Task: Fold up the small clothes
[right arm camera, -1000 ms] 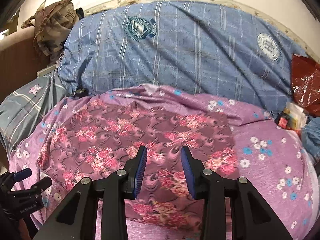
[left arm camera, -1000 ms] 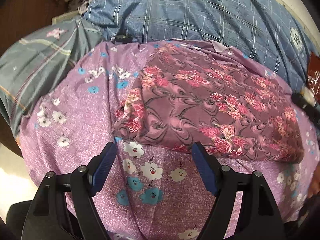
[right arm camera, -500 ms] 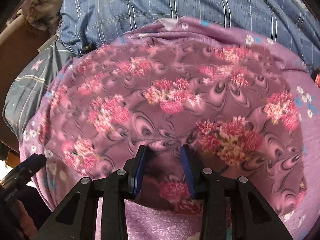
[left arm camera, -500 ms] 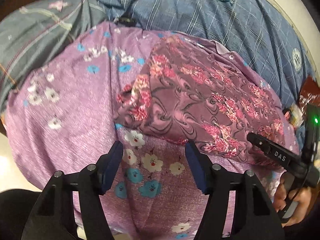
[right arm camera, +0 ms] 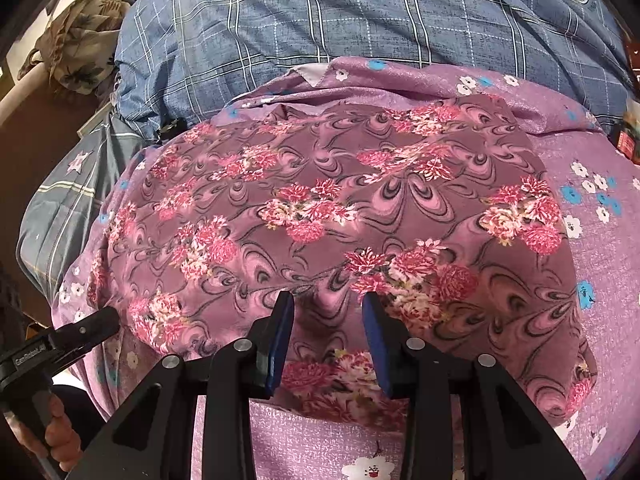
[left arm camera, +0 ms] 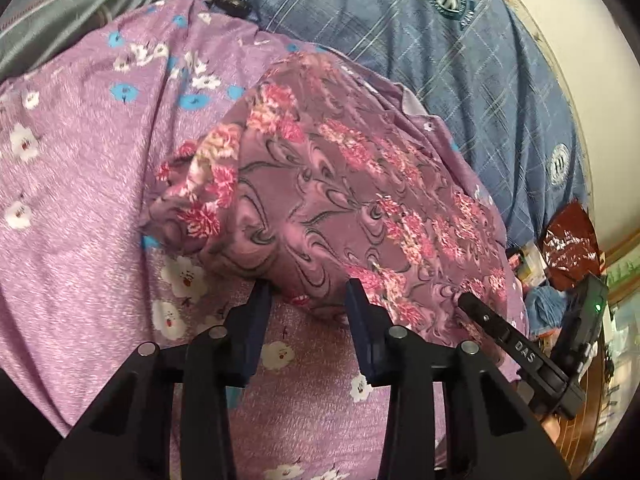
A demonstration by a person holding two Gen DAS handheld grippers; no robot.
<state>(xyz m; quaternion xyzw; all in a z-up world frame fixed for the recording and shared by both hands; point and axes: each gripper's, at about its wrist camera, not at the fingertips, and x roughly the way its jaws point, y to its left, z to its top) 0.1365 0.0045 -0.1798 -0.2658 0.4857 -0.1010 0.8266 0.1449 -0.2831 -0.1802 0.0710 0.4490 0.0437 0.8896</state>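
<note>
Garment (right arm camera: 320, 208) edge now sits between both grippers' spread fingers (left arm camera: 256, 320), nearer than before.

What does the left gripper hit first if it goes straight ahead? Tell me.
Probably the near edge of the floral garment: the left gripper has its open jaws right at that edge, above the purple bedsheet. Contact is unclear.

Floral garment (right arm camera: 320, 216): thin printed cloth with a slight sheen. Lilac sheet (left arm camera: 80, 200) beneath: cloth, matt, speckled weave; blue checked cover (right arm camera: 360, 20): matt woven cloth. Left gripper (left arm camera: 308, 300) and right gripper (right arm camera: 326, 312): matt black plastic, blue pads (right arm camera: 280, 336), bright metal pins.
</note>
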